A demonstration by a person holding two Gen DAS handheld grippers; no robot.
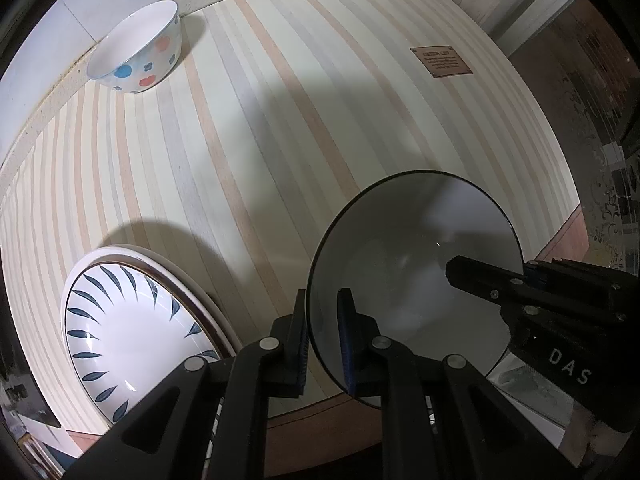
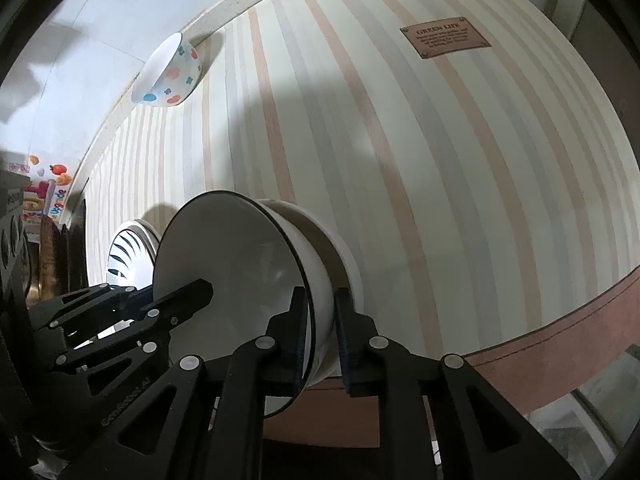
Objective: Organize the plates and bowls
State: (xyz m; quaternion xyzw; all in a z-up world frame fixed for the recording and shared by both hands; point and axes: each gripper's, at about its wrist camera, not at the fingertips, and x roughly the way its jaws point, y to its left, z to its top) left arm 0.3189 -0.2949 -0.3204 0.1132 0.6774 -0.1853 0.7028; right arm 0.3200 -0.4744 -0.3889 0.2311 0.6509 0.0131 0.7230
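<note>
Nearest, white bowl with a thin black rim (image 1: 400, 280), standing by the near edge of the striped tablecloth (image 1: 260, 140). Left gripper (image 1: 323, 344) pinching that bowl's rim, one pad inside and one outside. Right gripper (image 2: 322, 340) straddling the opposite wall of the same bowl (image 2: 256, 280), inner pad at the rim; outer pad looks slightly off the bowl's outside, contact hard to tell. Just left of the black-rimmed bowl: leaf-patterned plate (image 1: 132, 328) lying on a larger white plate (image 1: 192, 284). Beyond the bowl and to the right, a brown label patch (image 1: 441, 62) on the cloth. Farthest from the bowl, at the back left against the table's pale edging: a spotted bowl (image 1: 140, 48), blue and pink marks, upright.
</note>
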